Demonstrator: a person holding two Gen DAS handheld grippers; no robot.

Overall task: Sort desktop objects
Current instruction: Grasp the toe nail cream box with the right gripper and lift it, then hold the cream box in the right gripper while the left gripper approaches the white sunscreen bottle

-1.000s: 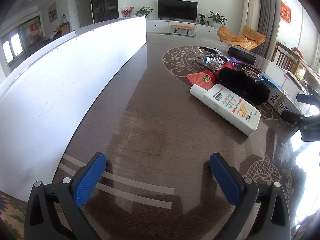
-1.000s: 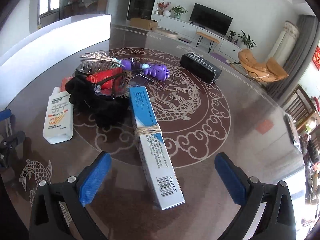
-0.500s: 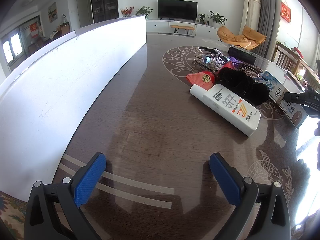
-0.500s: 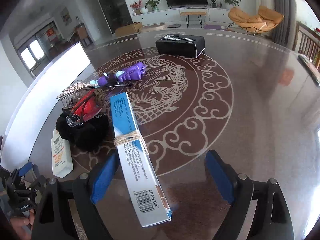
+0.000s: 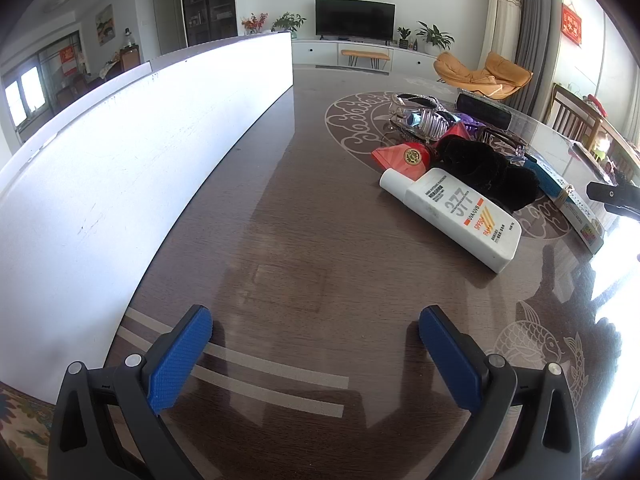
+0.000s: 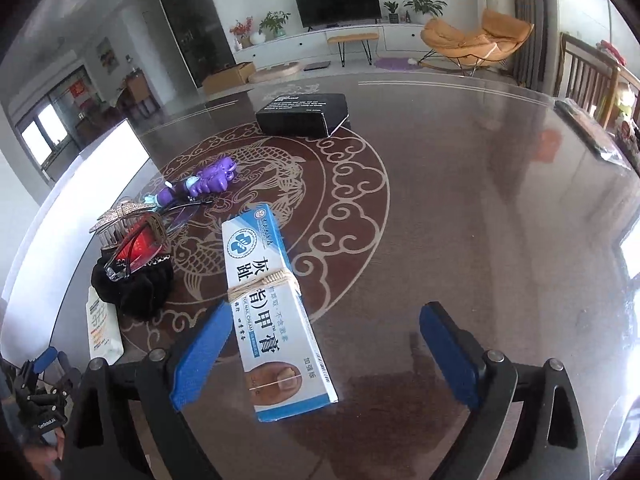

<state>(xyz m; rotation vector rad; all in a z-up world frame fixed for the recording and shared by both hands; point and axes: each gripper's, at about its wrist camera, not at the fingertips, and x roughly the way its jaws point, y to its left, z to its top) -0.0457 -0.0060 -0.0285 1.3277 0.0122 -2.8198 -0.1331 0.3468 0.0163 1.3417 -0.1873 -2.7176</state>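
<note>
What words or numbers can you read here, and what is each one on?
"377", "UVA/UVB", "SPF50": white sunscreen tube.
"灰趾(指)甲膏", "TOE NAIL CREAM", "加强版": blue and white cream box.
White print on the black box: too small to read.
Red wall hanging: characters blurred.
Fine print elsewhere on the tube and cream box: unreadable.

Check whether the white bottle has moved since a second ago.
No. The white bottle lies where it did, cap beside the red packet, body beside the black fabric.

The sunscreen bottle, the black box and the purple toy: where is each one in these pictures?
Sunscreen bottle (image 5: 456, 213): left wrist view, on its printed white front.
Black box (image 6: 303, 114): right wrist view, on its top face.
Purple toy (image 6: 208, 179): right wrist view, on its purple body.
</note>
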